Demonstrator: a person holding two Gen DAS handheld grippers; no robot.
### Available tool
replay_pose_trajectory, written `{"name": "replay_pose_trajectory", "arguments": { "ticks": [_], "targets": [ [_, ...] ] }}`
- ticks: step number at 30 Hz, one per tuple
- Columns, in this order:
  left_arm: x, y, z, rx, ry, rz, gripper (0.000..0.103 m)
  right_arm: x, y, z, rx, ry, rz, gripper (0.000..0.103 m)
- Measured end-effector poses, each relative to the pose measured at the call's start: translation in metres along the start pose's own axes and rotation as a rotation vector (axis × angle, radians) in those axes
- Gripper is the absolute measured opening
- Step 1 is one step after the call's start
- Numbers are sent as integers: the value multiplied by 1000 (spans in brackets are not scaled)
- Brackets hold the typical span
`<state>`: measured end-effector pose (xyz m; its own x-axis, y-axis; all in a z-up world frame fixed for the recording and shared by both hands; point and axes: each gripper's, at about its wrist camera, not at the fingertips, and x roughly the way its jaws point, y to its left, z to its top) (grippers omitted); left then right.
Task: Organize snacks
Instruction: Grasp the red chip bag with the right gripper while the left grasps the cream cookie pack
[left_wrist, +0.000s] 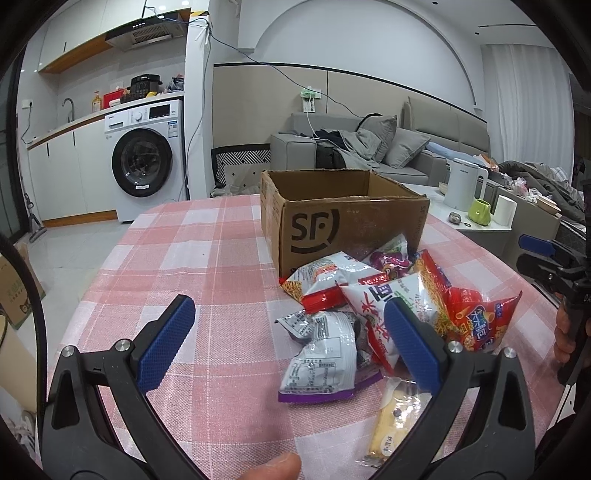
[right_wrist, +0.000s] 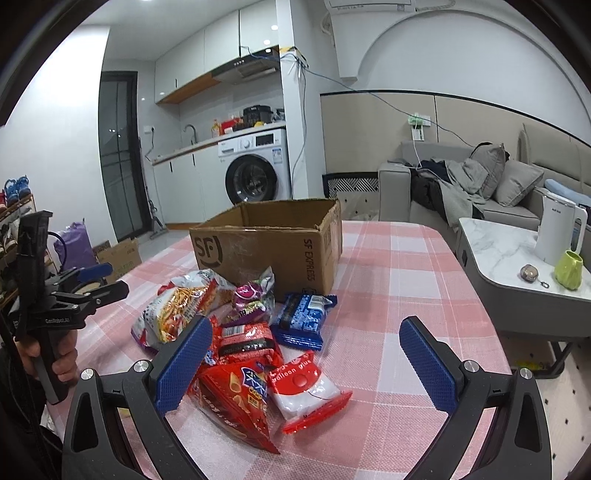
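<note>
Left gripper (left_wrist: 289, 321) spread wide over the table (left_wrist: 207, 240), holding nothing. Just ahead, a loose pile of snack packets (left_wrist: 373, 317) against the near wall of the cardboard box (left_wrist: 314, 229). Probably light, air-puffed, crinkly and slick; contents likely brittle, so best pinched gently at a sealed edge, not across the middle. Box open-topped, inside hidden from here; cannot tell if anything lies in it. Right gripper (right_wrist: 306, 354) likewise splayed and empty above the red packets (right_wrist: 236, 391).
</note>
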<state>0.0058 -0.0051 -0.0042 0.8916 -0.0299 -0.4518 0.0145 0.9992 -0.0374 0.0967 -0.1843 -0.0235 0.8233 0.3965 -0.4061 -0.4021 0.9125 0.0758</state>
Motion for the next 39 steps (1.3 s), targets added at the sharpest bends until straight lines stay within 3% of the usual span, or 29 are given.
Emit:
{"name": "replay_pose_trajectory", "arguments": {
  "ticks": [16, 23, 32, 39],
  "targets": [
    [-7, -40, -20, 133, 176, -53, 102, 11, 35, -19, -37, 206, 69, 103],
    [-1, -58, -37, 192, 270, -118, 102, 21, 45, -27, -37, 270, 107, 102],
    [9, -67, -43, 203, 346, -190, 100, 38, 47, -30, -29, 332, 174, 91],
    [18, -75, -49, 227, 389, -198, 99, 51, 47, -31, -23, 368, 164, 84]
  ]
}}
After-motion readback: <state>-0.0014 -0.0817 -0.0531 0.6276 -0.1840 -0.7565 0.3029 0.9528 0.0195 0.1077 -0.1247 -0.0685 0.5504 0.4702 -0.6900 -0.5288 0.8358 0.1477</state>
